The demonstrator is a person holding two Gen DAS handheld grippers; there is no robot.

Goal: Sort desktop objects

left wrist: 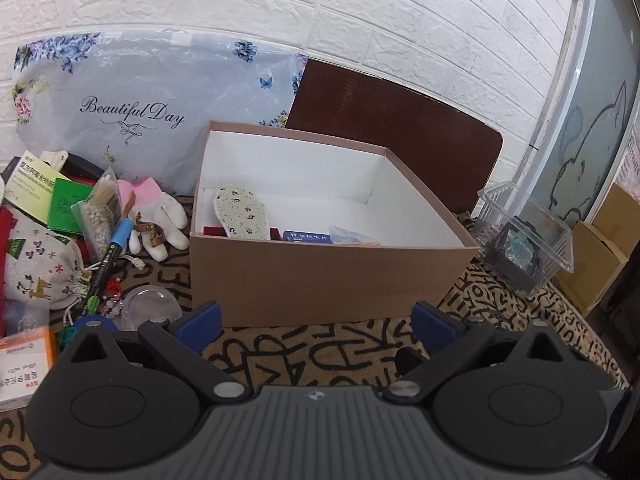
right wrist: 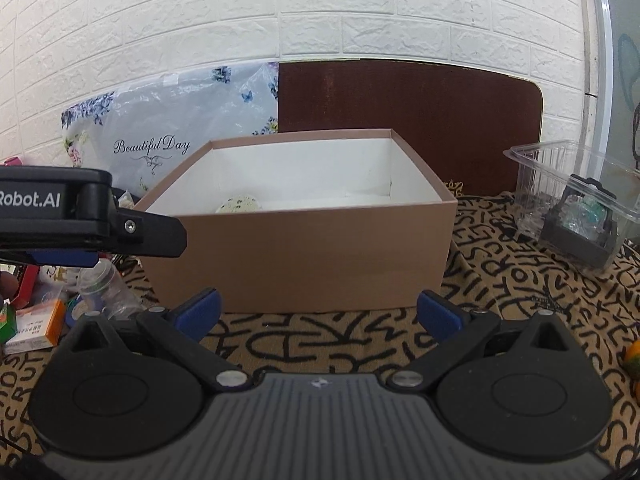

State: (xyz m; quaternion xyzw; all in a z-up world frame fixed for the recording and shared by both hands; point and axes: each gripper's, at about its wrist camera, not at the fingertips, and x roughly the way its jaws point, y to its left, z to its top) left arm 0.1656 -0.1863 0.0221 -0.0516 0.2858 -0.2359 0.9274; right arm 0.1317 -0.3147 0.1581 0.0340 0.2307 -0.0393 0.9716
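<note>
Sorting partly done: cardboard box (left wrist: 332,276) holds an insole (left wrist: 242,212) and small packets. Clutter pile (left wrist: 72,232) left of box remains. Left gripper (left wrist: 316,320) and right gripper (right wrist: 318,312) both spread wide, empty.

Box (left wrist: 332,276) centre on tablecloth (left wrist: 320,356); insole (left wrist: 242,212) inside; clutter pile (left wrist: 68,232) left; plastic container (left wrist: 524,236) right; bag (left wrist: 152,112) behind.

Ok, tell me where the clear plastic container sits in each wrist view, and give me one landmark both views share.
Left wrist view: the clear plastic container is at the right, on the patterned cloth beside the cardboard box.
Right wrist view: the container is at the far right edge, again right of the box.
Shared landmark: the dark brown board leaning on the white brick wall behind the box.
</note>
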